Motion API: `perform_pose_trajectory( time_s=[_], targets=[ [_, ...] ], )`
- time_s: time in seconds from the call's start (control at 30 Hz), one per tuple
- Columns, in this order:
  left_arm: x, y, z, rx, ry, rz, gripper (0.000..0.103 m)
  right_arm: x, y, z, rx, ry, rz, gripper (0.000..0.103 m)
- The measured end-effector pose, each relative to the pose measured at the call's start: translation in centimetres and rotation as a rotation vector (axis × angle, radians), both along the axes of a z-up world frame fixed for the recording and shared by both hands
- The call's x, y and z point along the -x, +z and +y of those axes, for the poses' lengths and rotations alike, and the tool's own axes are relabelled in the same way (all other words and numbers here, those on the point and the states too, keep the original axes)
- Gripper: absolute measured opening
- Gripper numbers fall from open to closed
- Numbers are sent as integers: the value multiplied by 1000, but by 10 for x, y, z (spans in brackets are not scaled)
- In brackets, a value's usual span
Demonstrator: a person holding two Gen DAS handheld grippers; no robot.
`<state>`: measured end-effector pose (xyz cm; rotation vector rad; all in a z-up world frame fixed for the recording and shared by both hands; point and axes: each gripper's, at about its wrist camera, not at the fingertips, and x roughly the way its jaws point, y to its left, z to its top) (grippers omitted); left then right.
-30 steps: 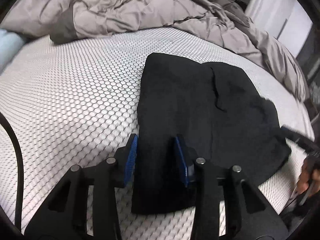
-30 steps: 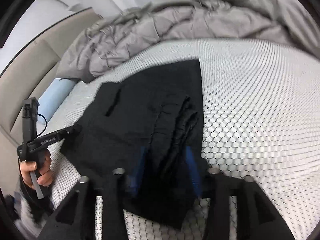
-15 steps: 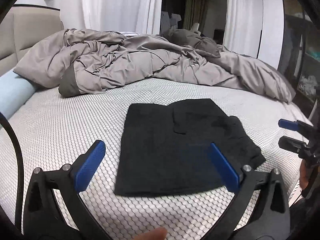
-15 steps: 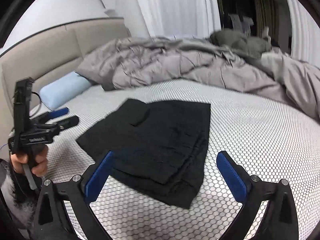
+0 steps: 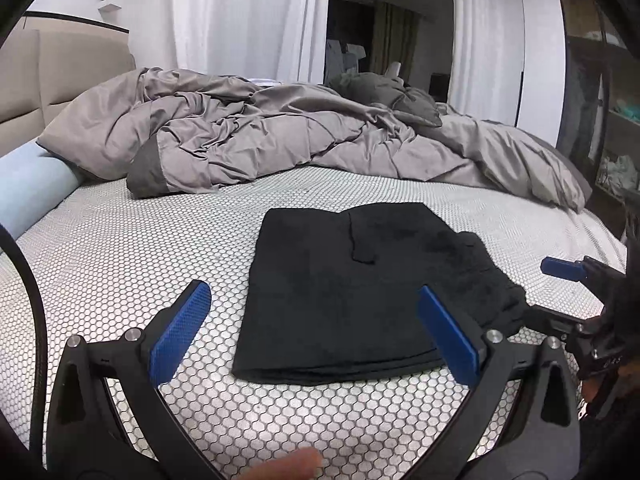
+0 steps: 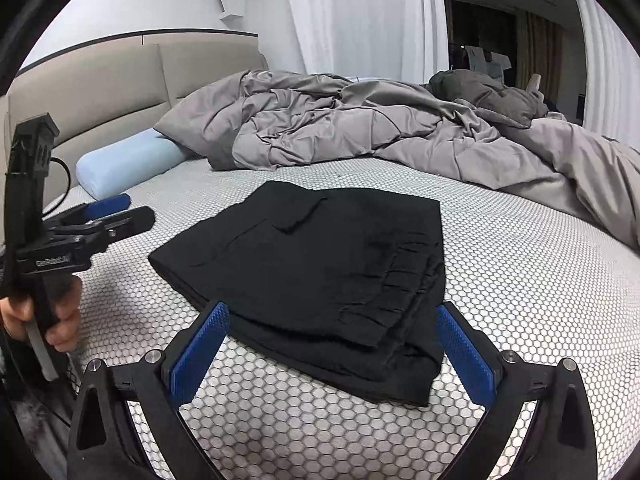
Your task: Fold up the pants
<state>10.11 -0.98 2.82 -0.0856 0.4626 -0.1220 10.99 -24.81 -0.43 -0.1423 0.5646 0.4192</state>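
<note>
The black pants [image 5: 360,280] lie folded in a flat rectangle on the white honeycomb-patterned mattress [image 5: 120,264]. They also show in the right wrist view [image 6: 328,268], with the layered waistband edge nearest that camera. My left gripper [image 5: 316,336] is open and empty, held back above the near edge of the pants. My right gripper [image 6: 332,356] is open and empty, just short of the stacked edge. Each gripper shows in the other's view, the right one [image 5: 576,280] and the left one [image 6: 104,216].
A crumpled grey duvet [image 5: 280,140] covers the far half of the bed. A light blue bolster pillow [image 6: 128,164] lies by the beige headboard [image 6: 100,92]. White curtains [image 5: 248,20] hang behind. A black cable [image 5: 28,280] runs at the left.
Both grippers were shut on the pants a second ago. They opened wide, let go and pulled back and up, so the pants now lie free on the mattress.
</note>
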Motion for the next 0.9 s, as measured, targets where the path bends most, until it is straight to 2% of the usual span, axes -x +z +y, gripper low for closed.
perform_pose_trajectory(
  time_s=[0.13,0.33,0.53,0.9],
  targets=[
    [-2,-2,-2,-12,0,-5,102,9,9,1,-13,4,-53,103],
    [-8,-4,-2,-13,-14,7,102,12,18,-10,-68,-13,-83,103],
    [-13,-8,-4,-39,-16,13,102,7,22,-22,-125,-49,-75,103],
    [-13,-8,0,-44,-20,-1,102,5,21,-25,-120,-72,-81,103]
  ],
)
